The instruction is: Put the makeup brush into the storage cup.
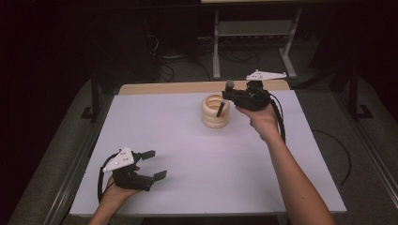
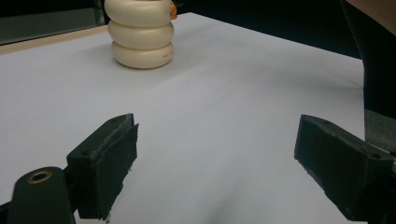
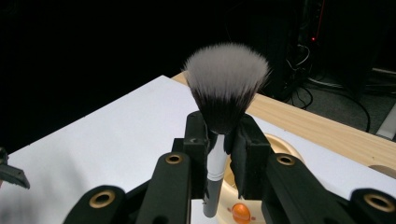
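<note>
A cream holder (image 1: 215,111) made of stacked rings stands upright at the back middle of the white table (image 1: 197,159). My right gripper (image 1: 227,96) hovers just right of and above it, shut on a makeup brush (image 1: 229,86). The brush's dark handle slants down into the holder's mouth. In the right gripper view the brush (image 3: 226,88) stands bristles up between the jaws of that gripper (image 3: 219,142), over the holder's rim (image 3: 281,145) and a small orange piece (image 3: 241,213). My left gripper (image 1: 154,164) rests open at the front left. Nothing is between its jaws (image 2: 217,135), which face the holder (image 2: 140,37).
A bare wooden strip (image 1: 187,87) runs along the table's far edge. Behind it on the dark floor stand a grey metal frame (image 1: 253,33) and several cables. A person's right forearm (image 1: 291,173) crosses the right half of the table.
</note>
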